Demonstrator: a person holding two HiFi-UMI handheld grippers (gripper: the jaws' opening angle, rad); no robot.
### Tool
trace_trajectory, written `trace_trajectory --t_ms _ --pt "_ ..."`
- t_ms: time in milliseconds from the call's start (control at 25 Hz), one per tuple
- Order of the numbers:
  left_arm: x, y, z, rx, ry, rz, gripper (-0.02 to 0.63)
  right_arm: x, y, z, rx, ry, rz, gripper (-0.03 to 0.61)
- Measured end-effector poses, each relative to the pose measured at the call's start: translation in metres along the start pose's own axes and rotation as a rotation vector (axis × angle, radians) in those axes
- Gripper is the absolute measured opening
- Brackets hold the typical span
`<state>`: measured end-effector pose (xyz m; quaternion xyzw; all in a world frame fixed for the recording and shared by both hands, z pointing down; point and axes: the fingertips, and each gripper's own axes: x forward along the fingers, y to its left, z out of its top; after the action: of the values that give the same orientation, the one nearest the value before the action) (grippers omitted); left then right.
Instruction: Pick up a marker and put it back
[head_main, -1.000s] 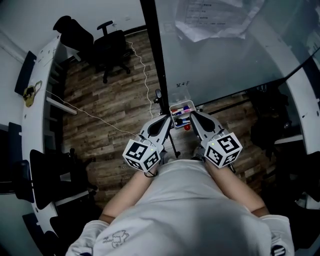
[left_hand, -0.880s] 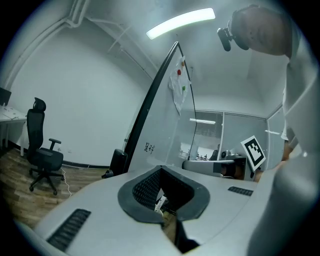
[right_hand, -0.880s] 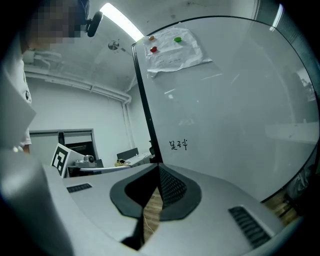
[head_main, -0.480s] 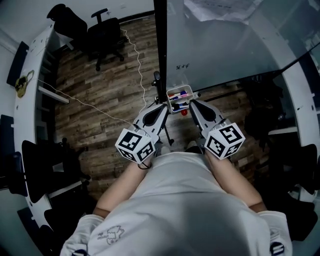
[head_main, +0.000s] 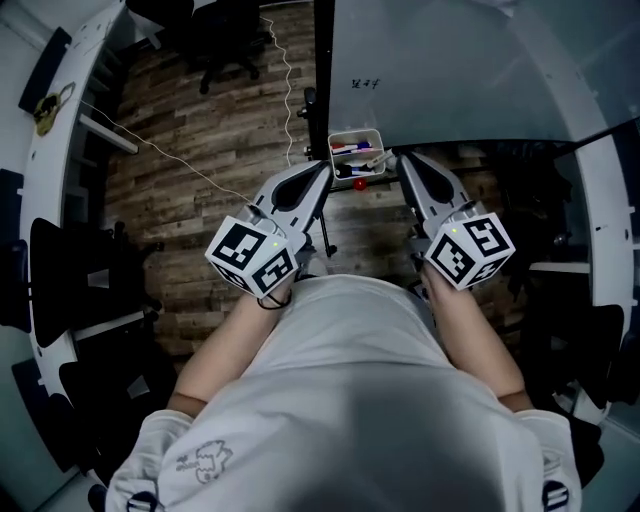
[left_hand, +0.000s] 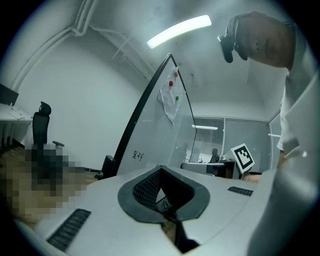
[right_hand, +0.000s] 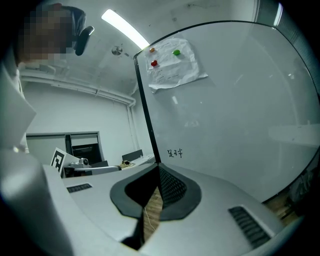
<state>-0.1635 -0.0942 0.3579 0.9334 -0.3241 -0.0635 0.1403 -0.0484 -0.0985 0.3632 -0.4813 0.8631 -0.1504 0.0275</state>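
A short dark handwritten scribble (head_main: 366, 84) on the large white whiteboard (head_main: 450, 70) cannot be read for sure. Print on the white paper sheet (right_hand: 172, 67) stuck there is too small; the left gripper (head_main: 322, 175) and right gripper (head_main: 402, 160) cubes bear only black-and-white square codes

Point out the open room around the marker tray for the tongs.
Open: the whiteboard above the marker tray, and wood floor left of it. Crowded: the tray, full of markers, with the left tongs and right tongs close by.
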Motion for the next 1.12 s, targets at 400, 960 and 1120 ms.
trace_trajectory --t_ms 400,960,1120 --pt "-0.011 -0.07 -0.034 -0.038 -0.006 0.078 0.005 -0.084 -0.005 -0.02 0.02 0.04 0.052 0.011" --pt "-0.046 -0.175 -0.058 -0.003 -0.017 0.111 0.005 -0.193 0.018 -0.034 0.027 0.039 0.111 0.011" --pt "-0.048 -0.194 -0.064 -0.002 -0.013 0.108 0.005 -0.214 0.02 -0.038 0.029 0.037 0.11 0.011"
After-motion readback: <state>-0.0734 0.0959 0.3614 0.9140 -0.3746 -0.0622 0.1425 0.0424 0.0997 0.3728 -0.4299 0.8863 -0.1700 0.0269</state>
